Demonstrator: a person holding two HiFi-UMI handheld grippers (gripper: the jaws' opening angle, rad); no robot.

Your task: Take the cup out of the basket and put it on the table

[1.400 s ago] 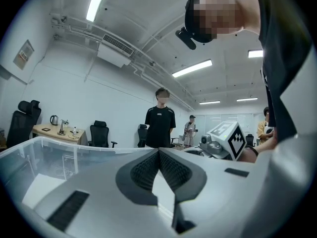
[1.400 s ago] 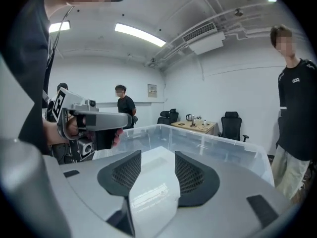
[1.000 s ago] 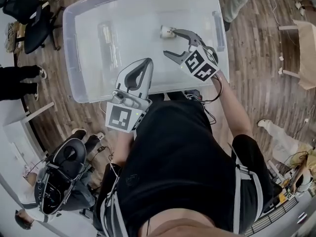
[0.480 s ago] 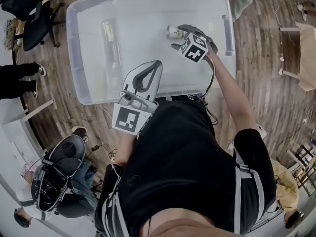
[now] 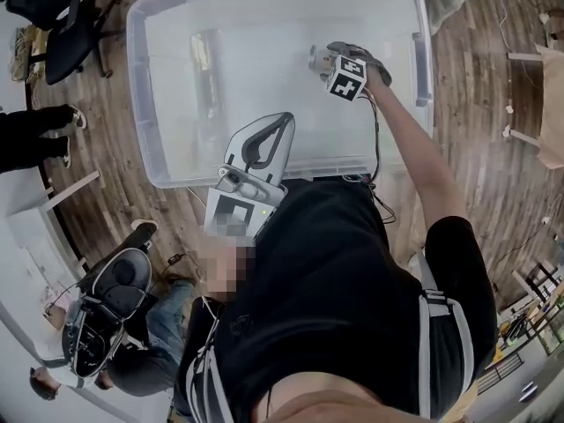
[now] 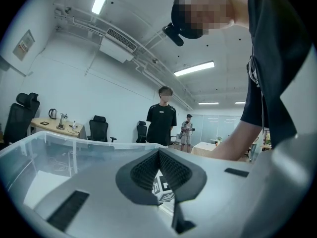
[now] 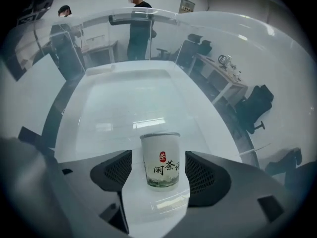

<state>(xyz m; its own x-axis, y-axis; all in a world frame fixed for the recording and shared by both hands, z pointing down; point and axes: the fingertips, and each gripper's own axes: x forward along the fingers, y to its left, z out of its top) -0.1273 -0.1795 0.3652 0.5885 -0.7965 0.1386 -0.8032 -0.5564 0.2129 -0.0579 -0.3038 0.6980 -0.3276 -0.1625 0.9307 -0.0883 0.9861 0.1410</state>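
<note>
Open right tool straddling the cup inside the basket.
We judge it light, crushable: squeeze mid-wall gently.

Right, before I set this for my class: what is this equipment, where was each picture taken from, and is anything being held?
There is no robot here. A person holds a two-jaw hand tool, called a gripper, in each hand. The head view comes from a camera on the person's head, looking steeply down. The other two views come from cameras that ride on each gripper and look along its jaws.

Below the person is a clear plastic tub. One white cup with printed characters stands upright inside it. The right gripper is down in the tub. Its jaws are apart on either side of the cup, with a small gap on each side, so nothing is gripped yet. The left gripper hangs by the tub's near edge, jaws together and empty. Other people and office chairs show in the background.
</note>
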